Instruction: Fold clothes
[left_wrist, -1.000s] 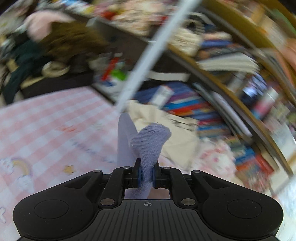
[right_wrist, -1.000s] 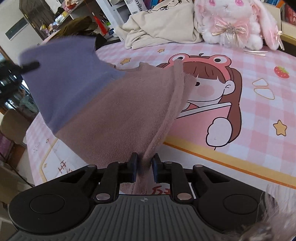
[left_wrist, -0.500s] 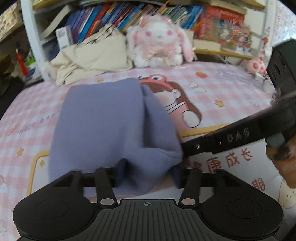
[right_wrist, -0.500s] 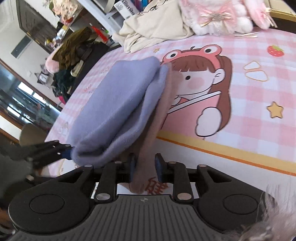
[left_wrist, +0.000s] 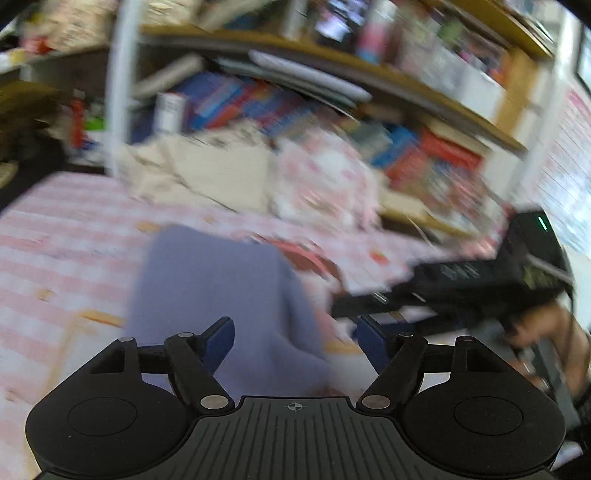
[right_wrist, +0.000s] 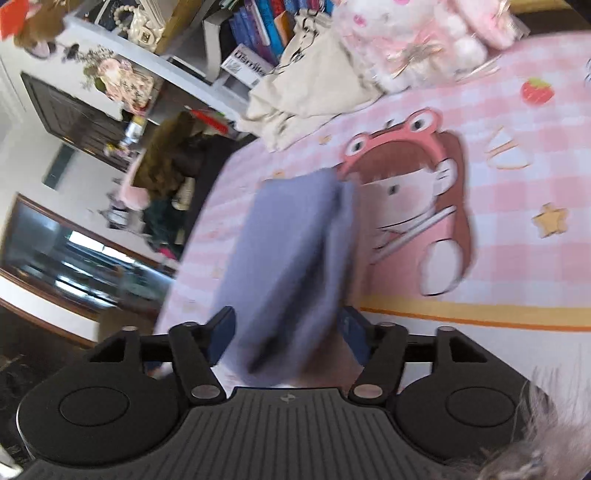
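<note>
1. The soft, fleecy lavender garment (right_wrist: 291, 254) lies doubled over on the pink-checked cartoon bedspread (right_wrist: 517, 266), its top layer settled on a lower layer of the same cloth. One fold looks done; the bundle is still loose and puffy, so I judge that smoothing or a further fold is left.

2. It sits near the bedspread's near edge, just beside the printed girl in a frog hat (right_wrist: 406, 192), touching her left side in the right wrist view.

3. The left gripper (left_wrist: 293, 341) has its blue-padded jaws opening, already wide. The garment (left_wrist: 221, 295) lies below and between them, but the pads do not press it.

4. The right gripper (right_wrist: 288, 332) is likewise opening; the cloth's near end passes between its blue pads, with none seen pinching it.

5. A cream, crumpled cotton garment (right_wrist: 310, 88) lies heaped at the bedspread's far edge, unfolded, so it is likely still to do. A fluffy white-and-pink plush rabbit (right_wrist: 417, 40) sits beside it.

6. The lavender cloth is thick and matte, with rounded fold lines; the bedspread is flat and smooth.
</note>
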